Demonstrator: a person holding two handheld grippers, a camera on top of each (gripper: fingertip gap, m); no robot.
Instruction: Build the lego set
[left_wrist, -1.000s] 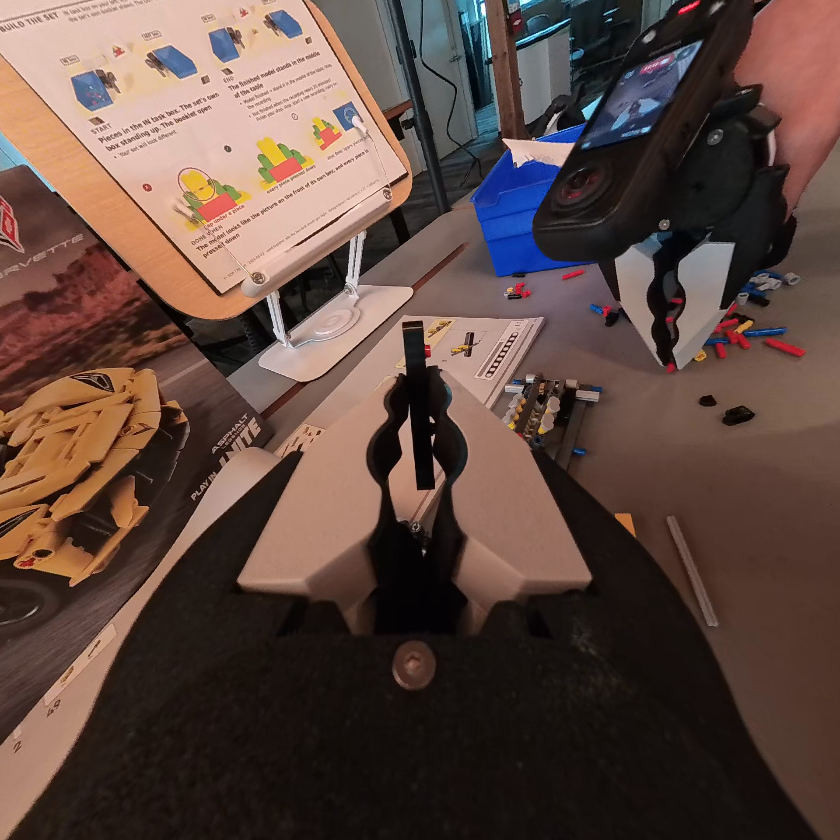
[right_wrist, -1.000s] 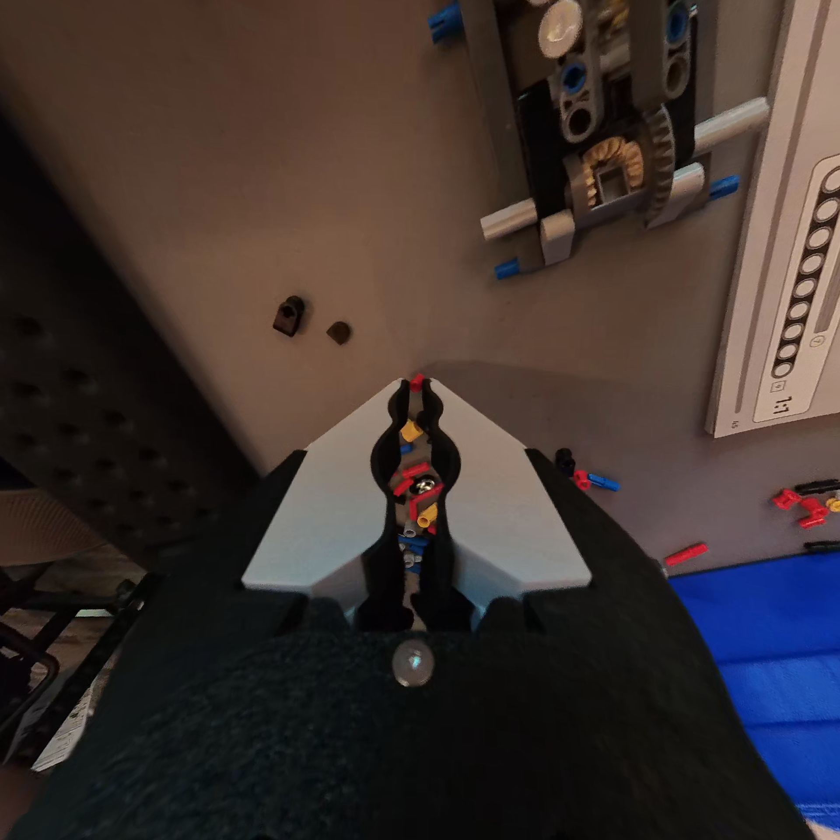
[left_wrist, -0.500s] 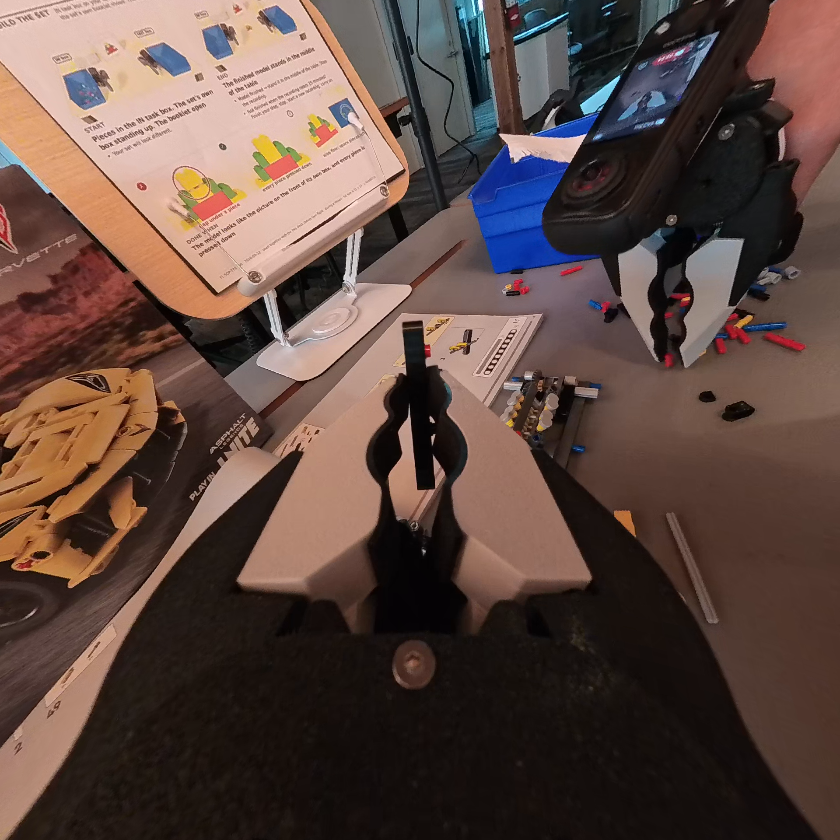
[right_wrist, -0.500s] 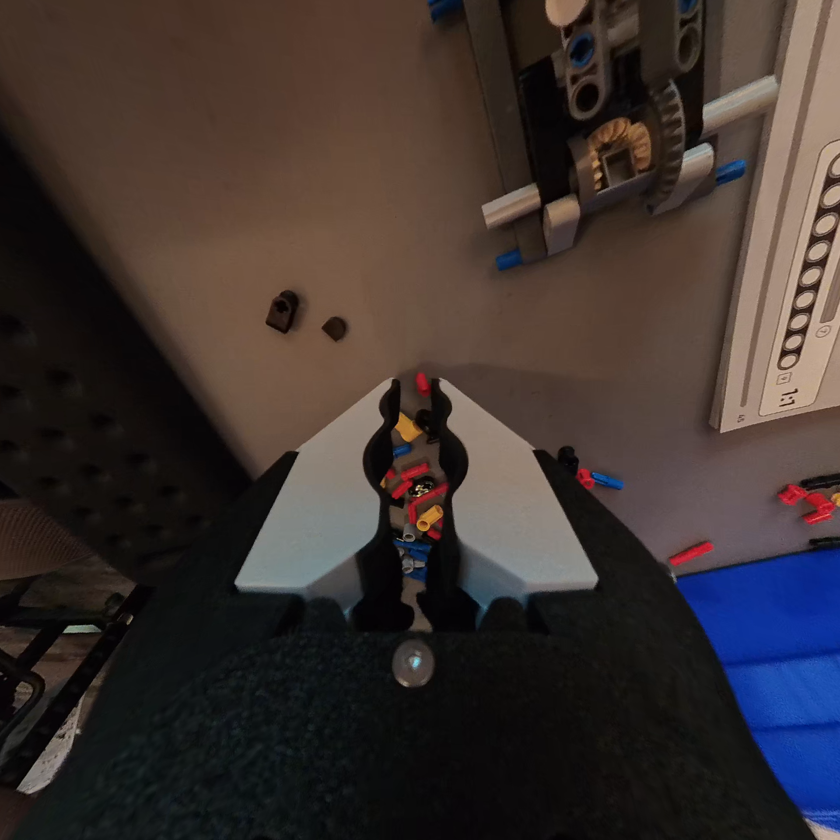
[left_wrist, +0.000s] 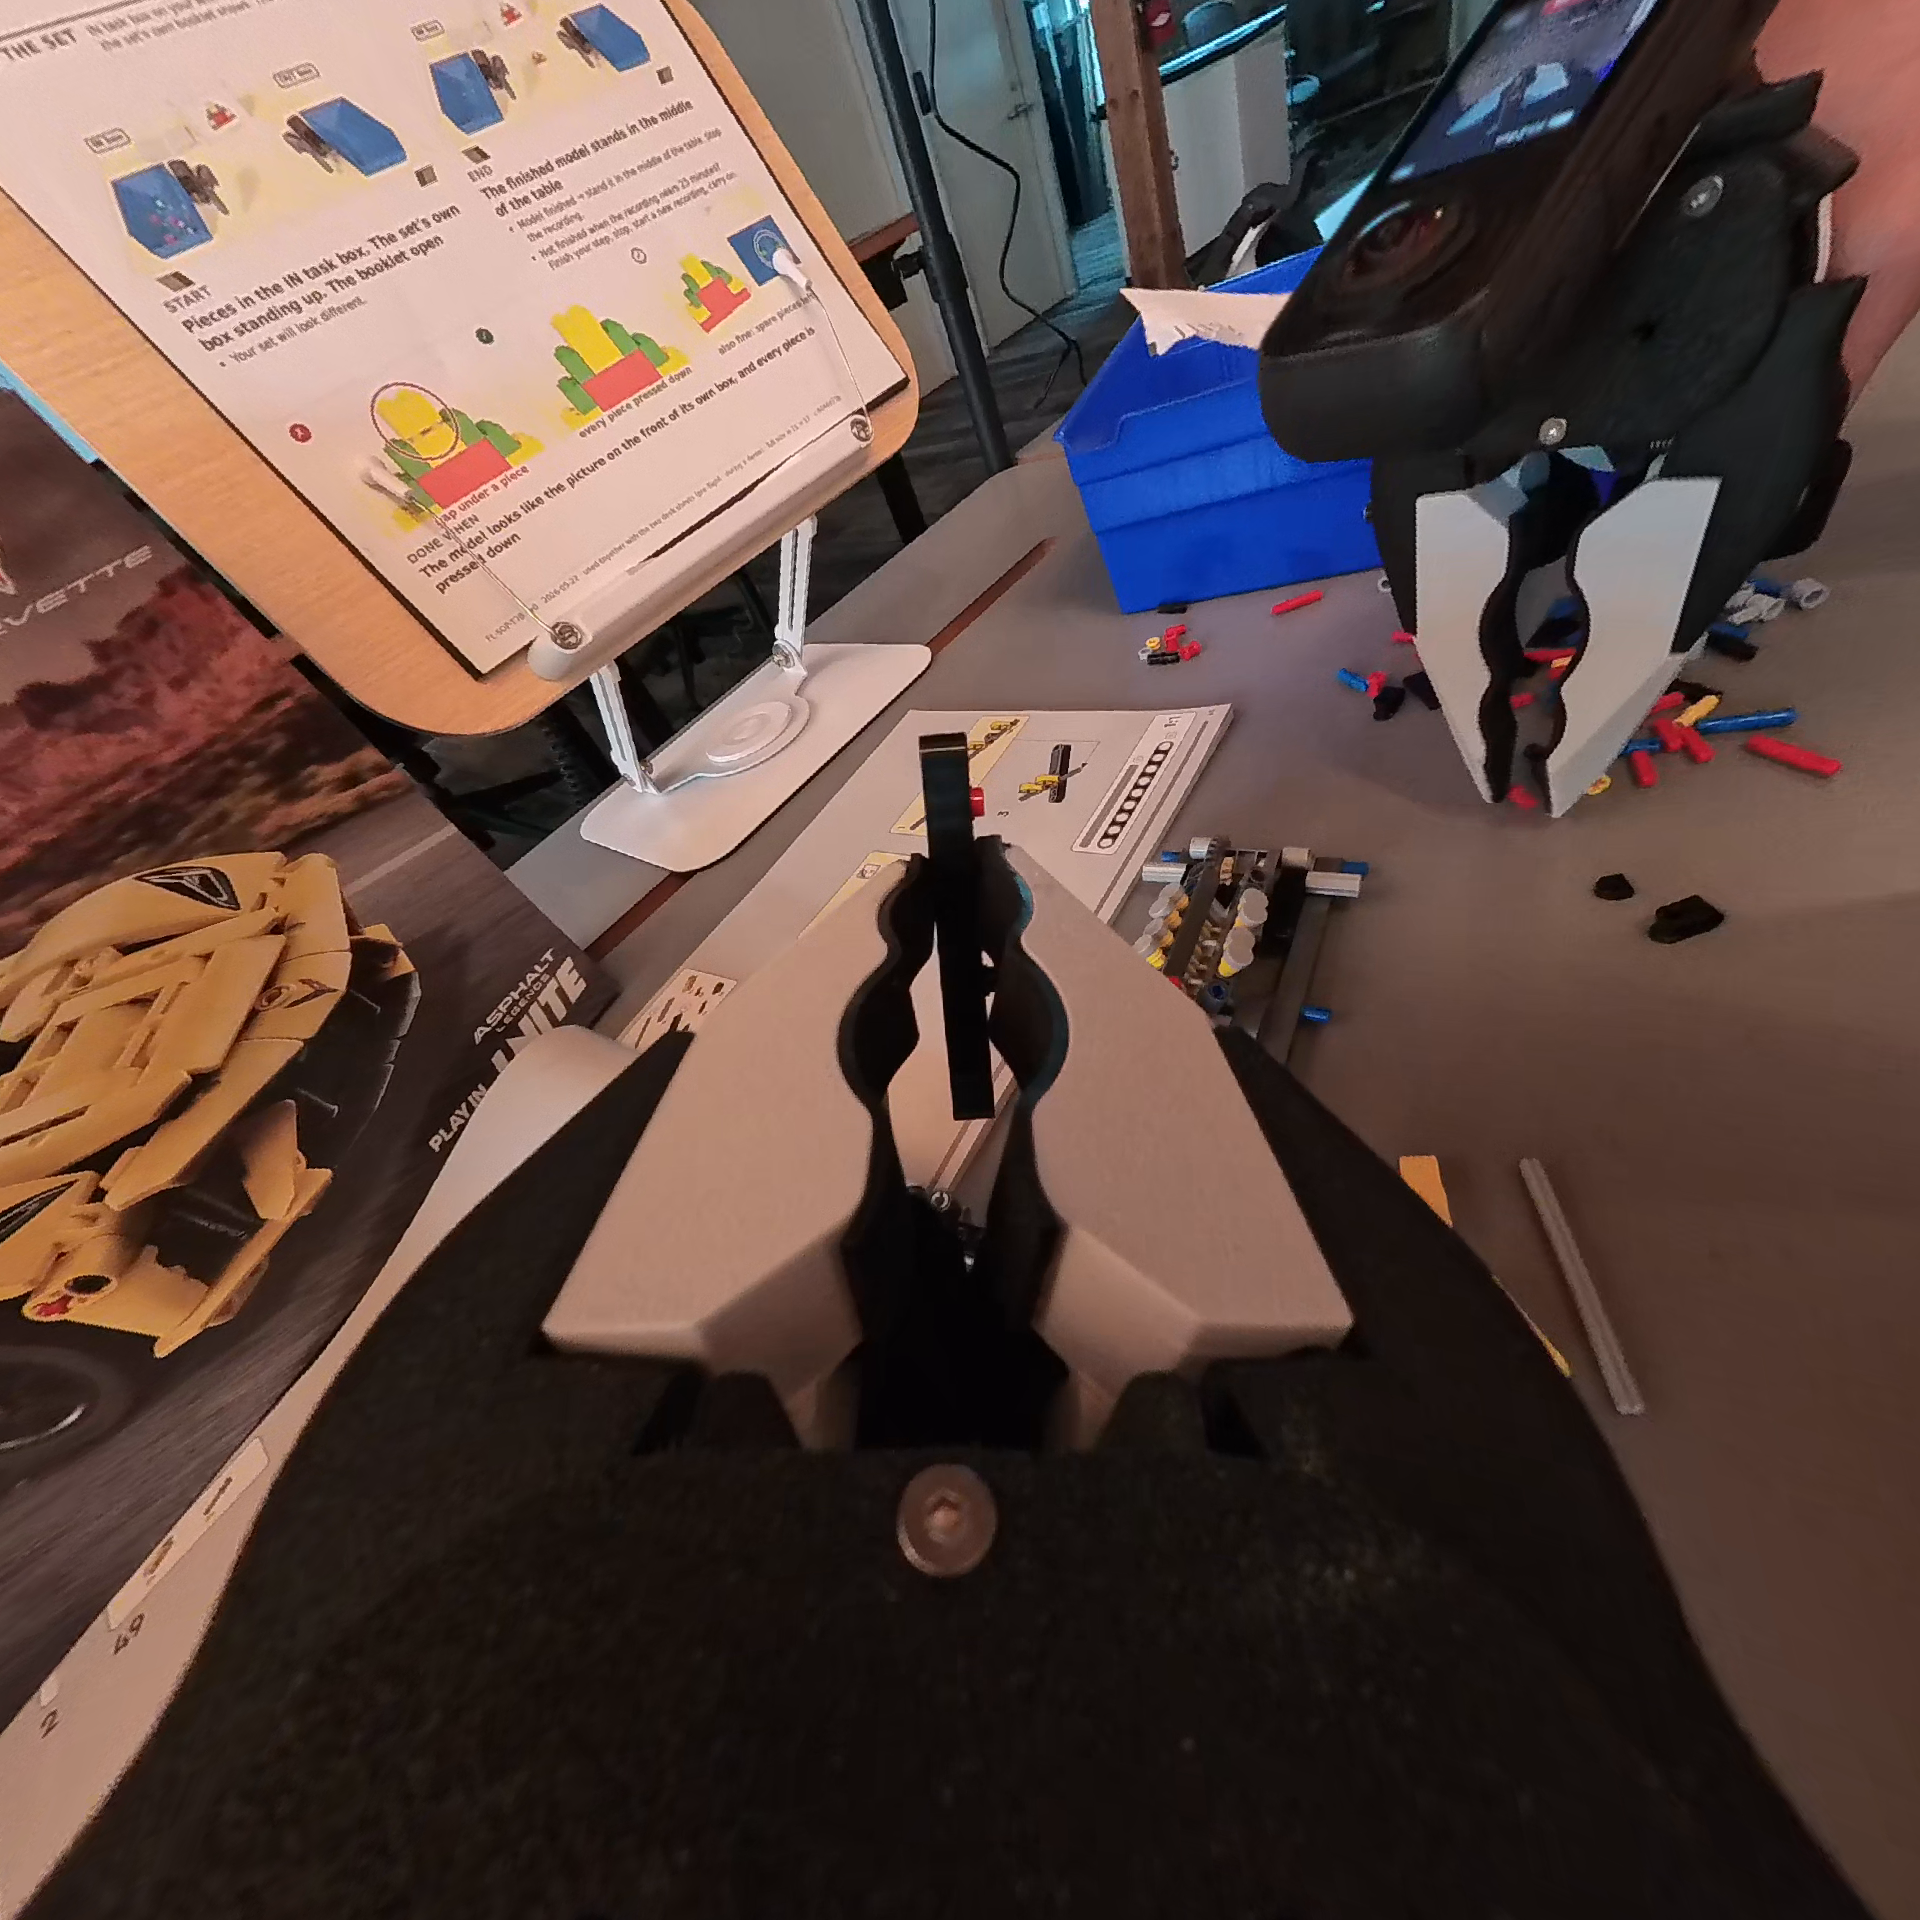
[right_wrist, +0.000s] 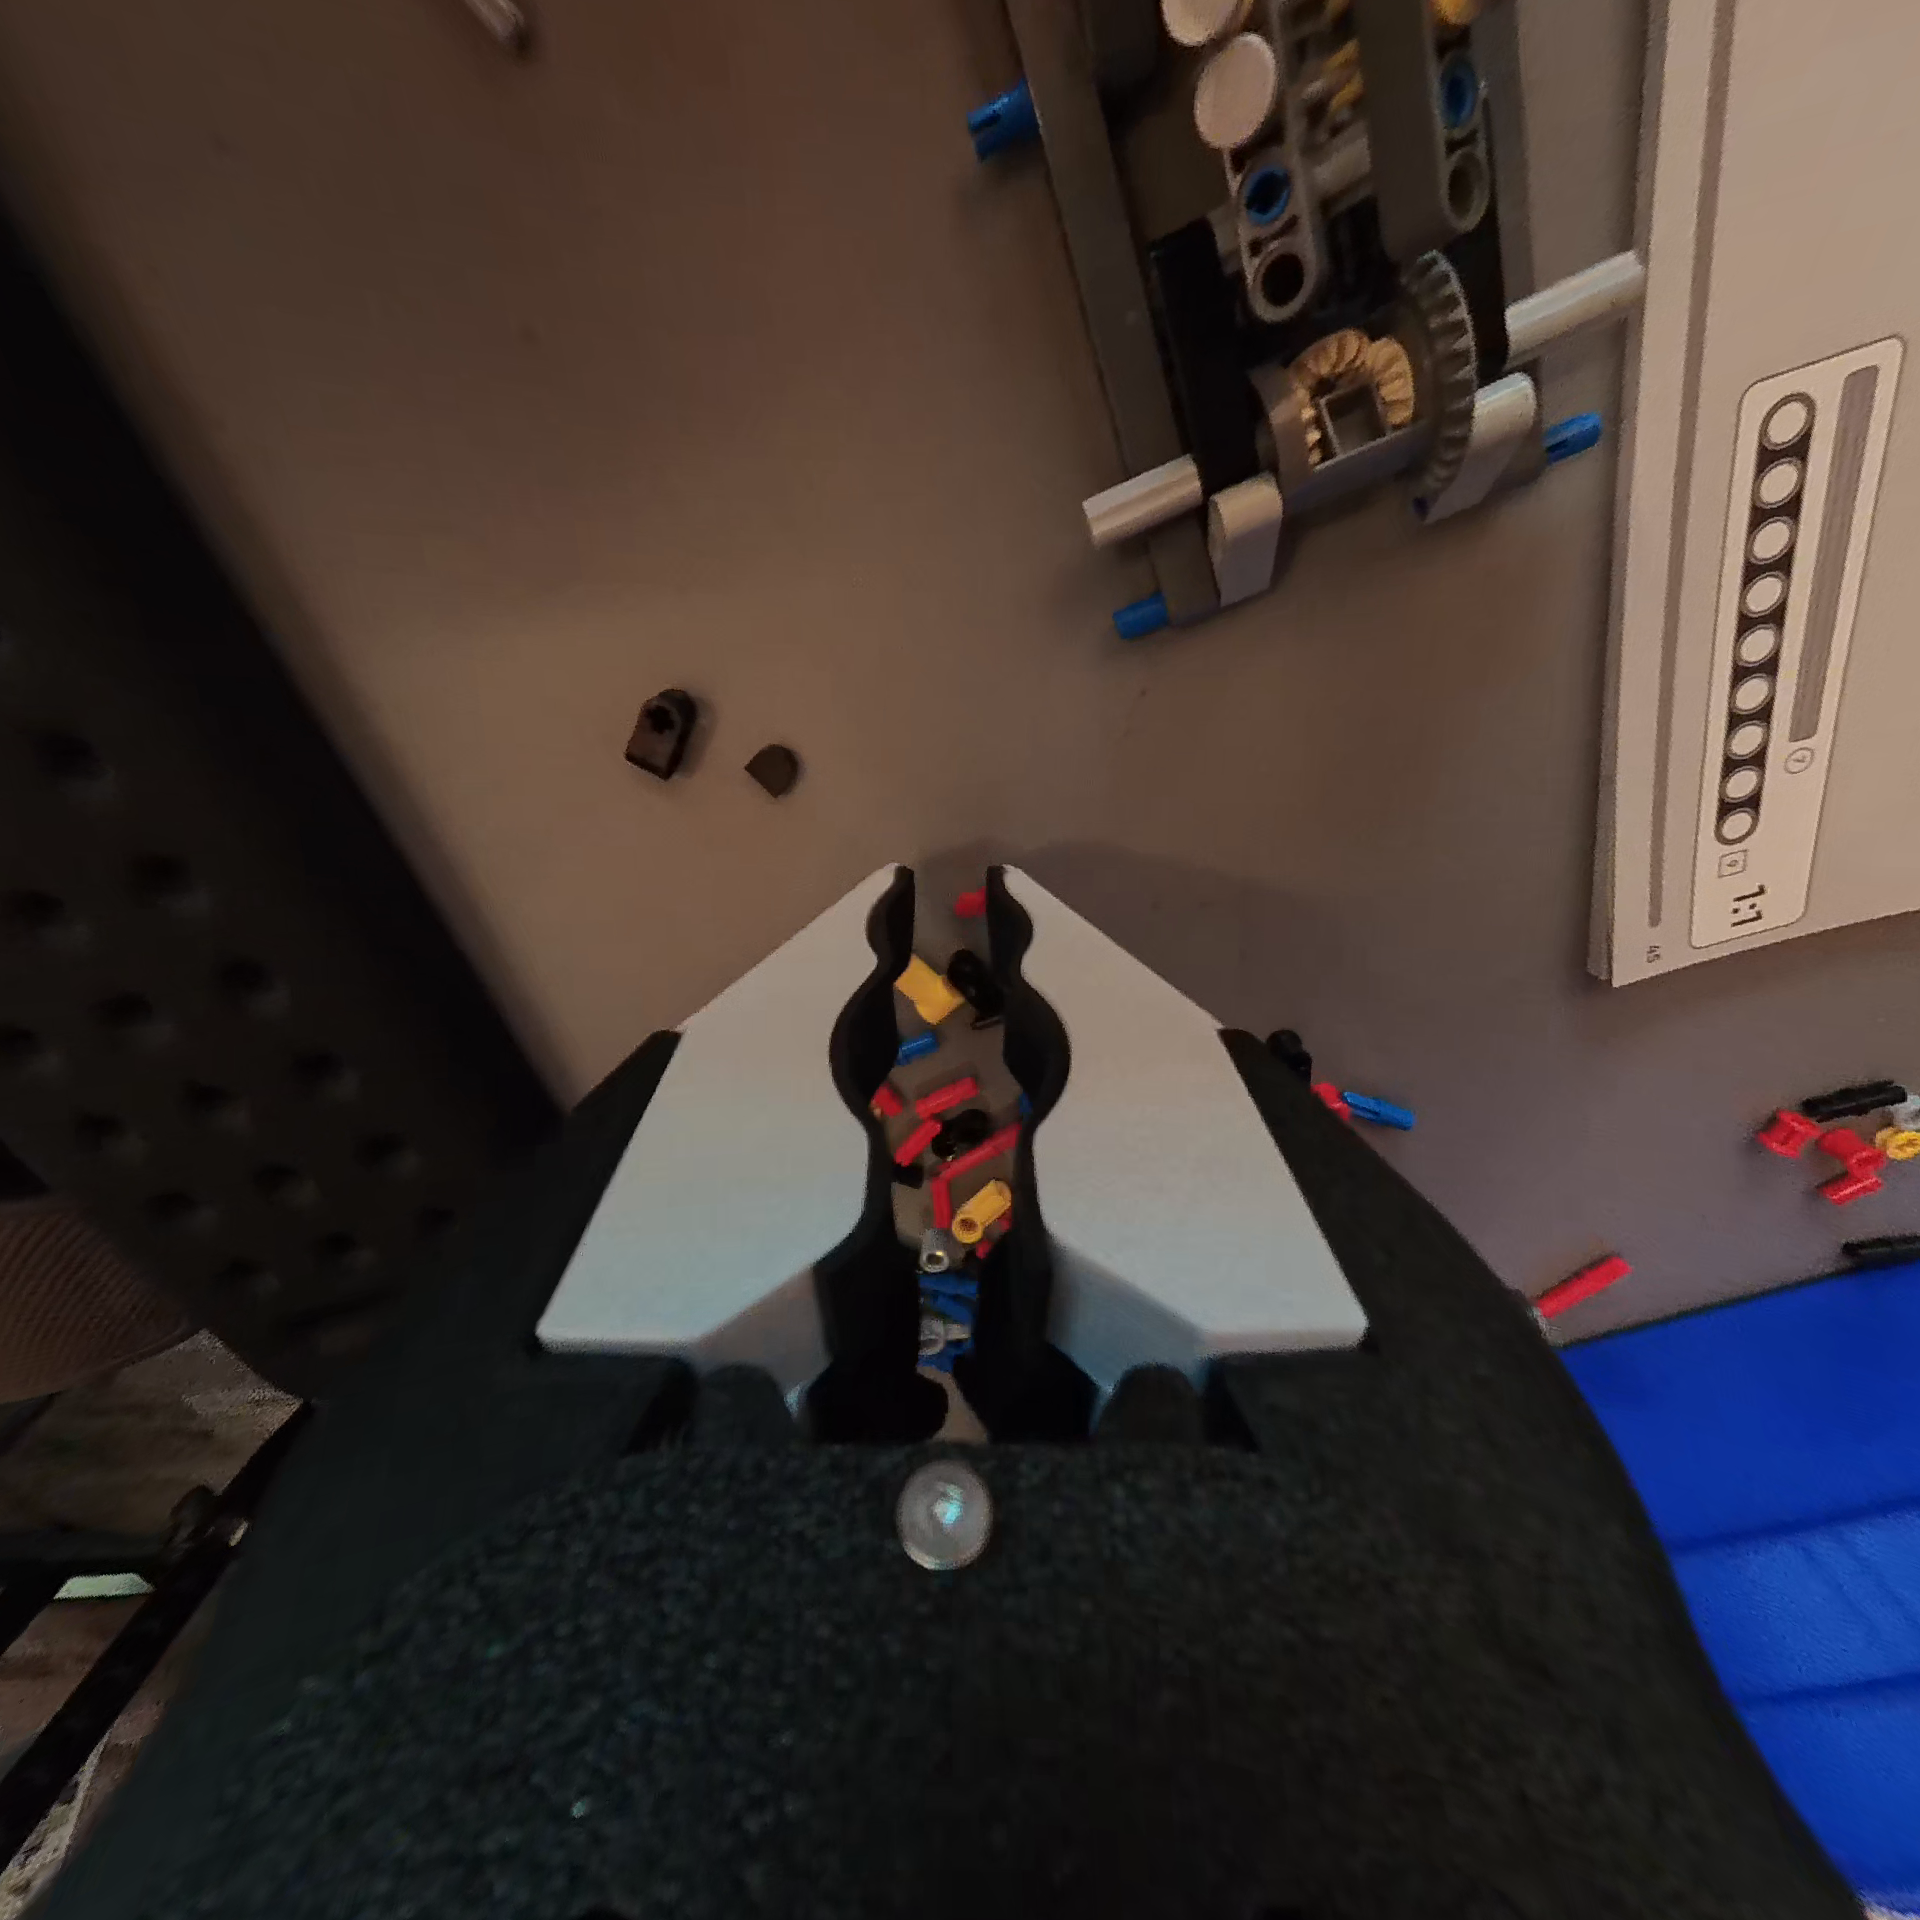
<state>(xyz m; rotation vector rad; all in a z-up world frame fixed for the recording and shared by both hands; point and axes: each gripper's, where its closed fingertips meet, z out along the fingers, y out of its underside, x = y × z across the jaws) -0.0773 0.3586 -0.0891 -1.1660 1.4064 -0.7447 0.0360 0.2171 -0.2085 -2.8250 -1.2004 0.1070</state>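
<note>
You have two grippers in view: the left gripper (left_wrist: 956, 883) and the right gripper (left_wrist: 1522, 784). One black beam (left_wrist: 954, 925), one part-built frame (left_wrist: 1236, 935), one open booklet (left_wrist: 1091, 779), one blue bin (left_wrist: 1195, 488), one page stand (left_wrist: 727, 727). Two small black pieces (right_wrist: 717, 743) lie apart. Loose pins (left_wrist: 1704, 727): too many and too small for you to count.
</note>
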